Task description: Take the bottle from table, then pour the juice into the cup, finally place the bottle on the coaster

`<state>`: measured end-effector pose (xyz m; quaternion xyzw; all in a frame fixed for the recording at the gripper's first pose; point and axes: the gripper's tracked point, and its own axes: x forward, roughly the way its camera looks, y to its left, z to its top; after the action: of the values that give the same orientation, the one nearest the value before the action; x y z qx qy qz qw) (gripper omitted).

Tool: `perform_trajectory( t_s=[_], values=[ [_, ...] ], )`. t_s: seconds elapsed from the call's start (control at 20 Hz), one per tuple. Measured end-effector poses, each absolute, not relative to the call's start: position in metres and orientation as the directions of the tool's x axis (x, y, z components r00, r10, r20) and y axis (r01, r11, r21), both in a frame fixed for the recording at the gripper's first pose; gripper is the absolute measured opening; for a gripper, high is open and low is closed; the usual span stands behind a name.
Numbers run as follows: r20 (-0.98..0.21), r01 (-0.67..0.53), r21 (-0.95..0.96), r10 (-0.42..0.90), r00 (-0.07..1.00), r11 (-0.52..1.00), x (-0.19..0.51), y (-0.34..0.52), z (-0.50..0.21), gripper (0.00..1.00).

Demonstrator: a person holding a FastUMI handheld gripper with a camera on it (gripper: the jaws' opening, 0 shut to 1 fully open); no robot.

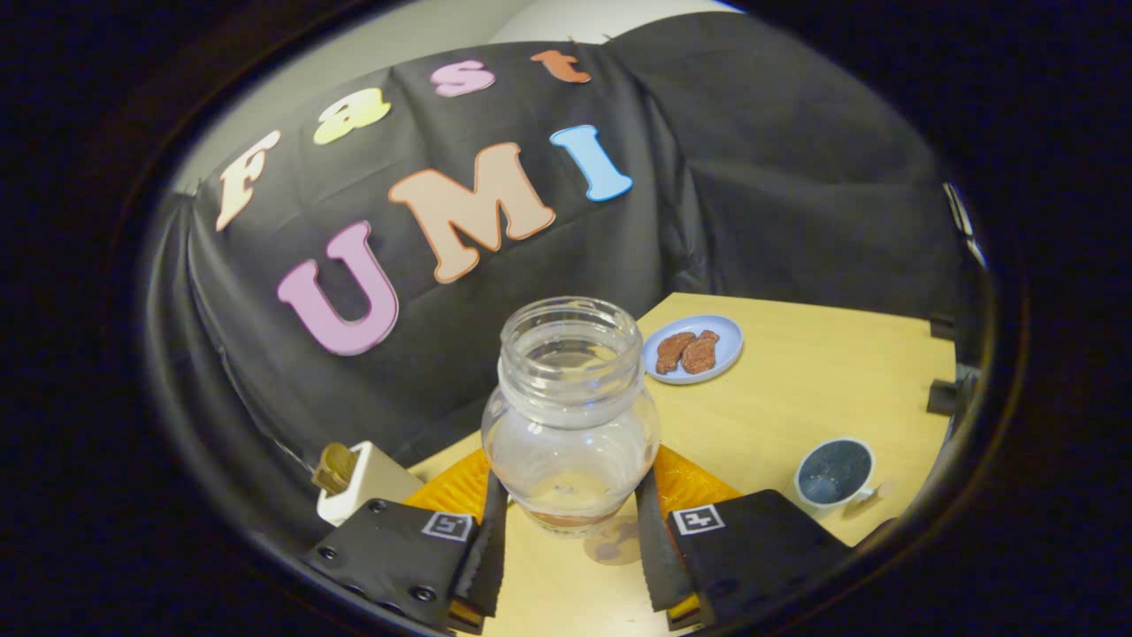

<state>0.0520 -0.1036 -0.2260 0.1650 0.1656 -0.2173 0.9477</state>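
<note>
Tongs [570, 531] clamped on bottle [570, 416] low at base, coaster [685, 487] just behind; tipping likely if lowered off-level.

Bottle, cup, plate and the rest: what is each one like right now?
bottle: uncapped, nearly empty, held off the table.
gripper: fingers shut on the bottle's lower sides.
coaster: orange, on the table behind the bottle.
cup: upright, dark inside.
plate: holds two brown snacks.
</note>
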Motion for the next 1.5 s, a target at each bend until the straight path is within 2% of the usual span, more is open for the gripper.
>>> perform_trajectory(
  t_s=[0.4, 0.8, 1.5],
  values=[
    [-0.458, 0.430, -0.039, -0.399, 0.794, 0.902, 0.062, -0.090, -0.256, 0.67],
    [-0.512, 0.436, -0.156, -0.451, 0.732, 0.886, 0.069, -0.095, -0.292, 0.67],
    [-0.585, 0.369, -0.225, -0.428, 0.689, 0.902, 0.084, -0.089, -0.336, 0.70]
  ],
)
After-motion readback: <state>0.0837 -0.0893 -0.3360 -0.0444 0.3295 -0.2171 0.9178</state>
